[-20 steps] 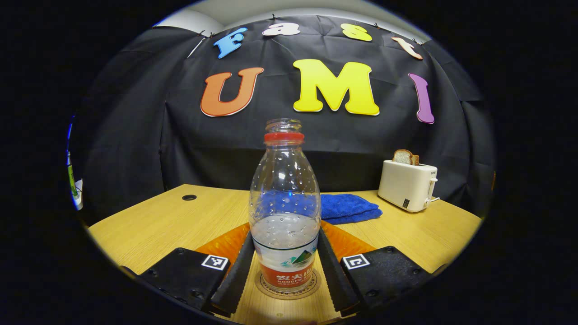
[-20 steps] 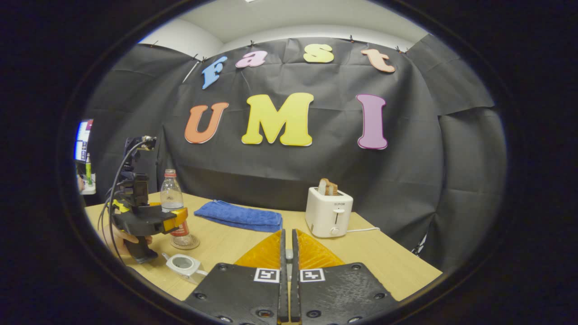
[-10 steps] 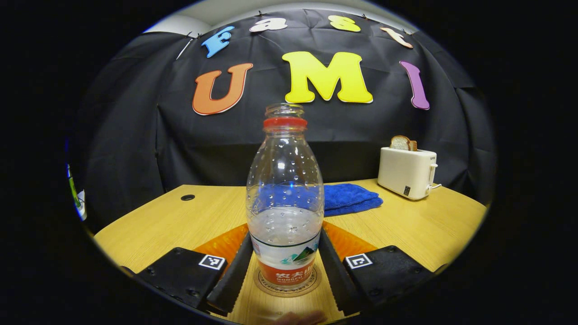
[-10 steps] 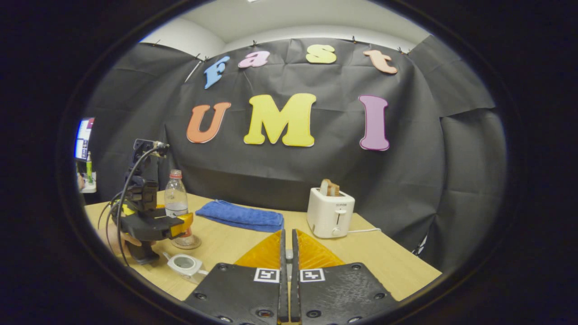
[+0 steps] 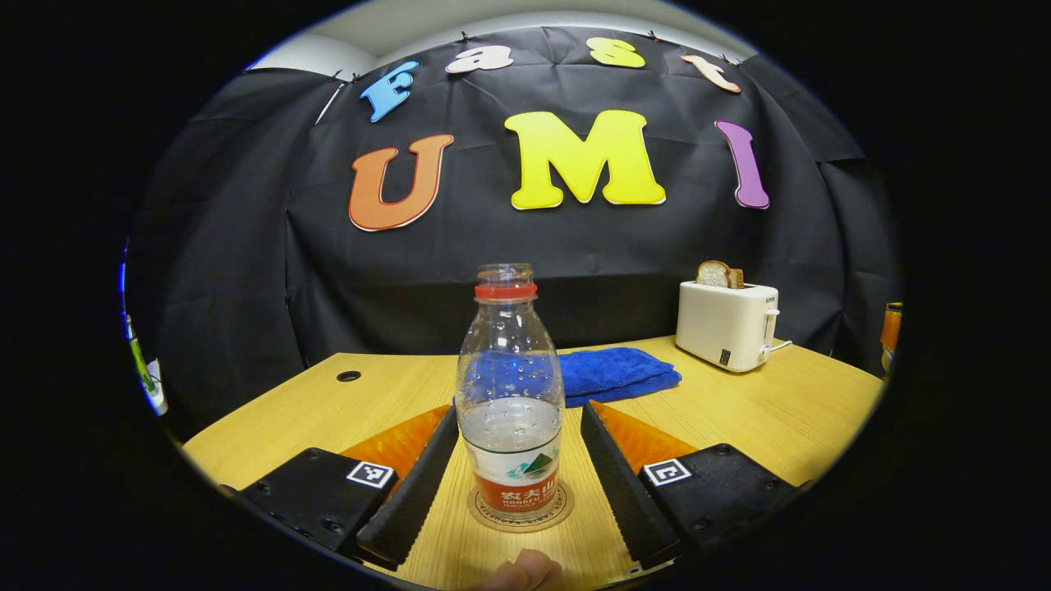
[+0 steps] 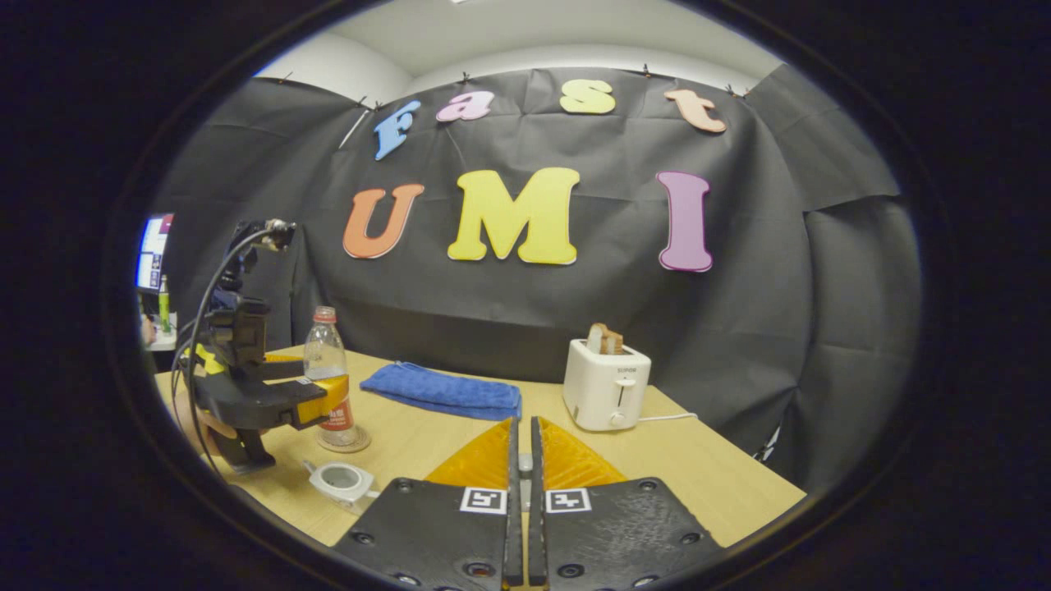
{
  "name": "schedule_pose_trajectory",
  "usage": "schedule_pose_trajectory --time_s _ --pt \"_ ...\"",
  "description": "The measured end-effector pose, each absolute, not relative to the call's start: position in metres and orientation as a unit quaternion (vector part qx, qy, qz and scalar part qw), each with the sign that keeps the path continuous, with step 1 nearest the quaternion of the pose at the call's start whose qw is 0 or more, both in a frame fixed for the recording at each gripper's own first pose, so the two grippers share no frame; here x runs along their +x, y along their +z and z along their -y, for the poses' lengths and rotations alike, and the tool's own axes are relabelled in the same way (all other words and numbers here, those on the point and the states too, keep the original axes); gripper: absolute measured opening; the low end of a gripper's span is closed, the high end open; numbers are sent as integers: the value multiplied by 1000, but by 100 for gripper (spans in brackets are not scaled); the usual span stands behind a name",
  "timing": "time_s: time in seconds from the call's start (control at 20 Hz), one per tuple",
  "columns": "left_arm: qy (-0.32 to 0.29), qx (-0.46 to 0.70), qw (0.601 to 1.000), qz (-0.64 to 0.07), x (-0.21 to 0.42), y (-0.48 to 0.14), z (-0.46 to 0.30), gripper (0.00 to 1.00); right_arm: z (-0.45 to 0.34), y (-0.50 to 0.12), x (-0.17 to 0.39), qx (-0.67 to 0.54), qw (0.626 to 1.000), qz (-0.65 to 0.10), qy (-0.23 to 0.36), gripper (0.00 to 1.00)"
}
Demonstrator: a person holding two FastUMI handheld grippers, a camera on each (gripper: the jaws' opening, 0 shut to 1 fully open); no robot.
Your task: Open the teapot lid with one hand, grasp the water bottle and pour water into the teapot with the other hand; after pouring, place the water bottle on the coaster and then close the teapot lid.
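Two fingers of the left gripper point(image 5: 516, 468) stand open either side of the bottle point(image 5: 510, 402) on its coaster point(image 5: 520, 519); clipping it could topple it. Right gripper point(image 6: 520, 460) closed, seemingly on nothing visible.

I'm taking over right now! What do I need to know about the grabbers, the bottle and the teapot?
Left gripper: open, one finger on each side of the water bottle, not touching it.
Right gripper: fingers closed together; whether they grip the lid cannot be seen.
The bottle stands upright on the coaster, part full, no cap.
The teapot sits open near the coaster.
Done, it seems: the bottle is parked on the coaster.
Left: draw the left gripper away and close the teapot lid.
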State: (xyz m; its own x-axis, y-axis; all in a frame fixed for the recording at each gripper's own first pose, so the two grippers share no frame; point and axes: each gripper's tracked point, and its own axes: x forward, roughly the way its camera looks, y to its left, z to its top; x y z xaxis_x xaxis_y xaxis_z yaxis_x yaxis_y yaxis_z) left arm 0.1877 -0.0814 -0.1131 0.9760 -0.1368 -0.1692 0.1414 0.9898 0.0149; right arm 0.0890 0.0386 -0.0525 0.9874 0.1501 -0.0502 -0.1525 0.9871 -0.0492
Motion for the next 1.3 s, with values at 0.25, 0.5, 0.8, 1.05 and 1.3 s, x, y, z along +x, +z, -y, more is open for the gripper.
schedule_pose_trajectory --time_s 0.25,0.5,0.8,1.05,1.3 --pt "-69 9 995 -66 157 -87 71 94 -62 -70 93 -36 994 -38 94 2" --pt "-56 13 996 -69 108 -77 51 94 -89 -96 98 -46 991 -66 103 2" --pt "-34 2 996 -81 68 -81 17 94 -129 -117 92 -44 987 -88 126 4" --pt "-35 5 996 -85 53 -79 -3 94 -159 -118 81 -46 985 -66 150 4" --pt "-38 -7 996 -81 46 -71 -17 94 -186 -115 80 -19 983 -46 174 4"
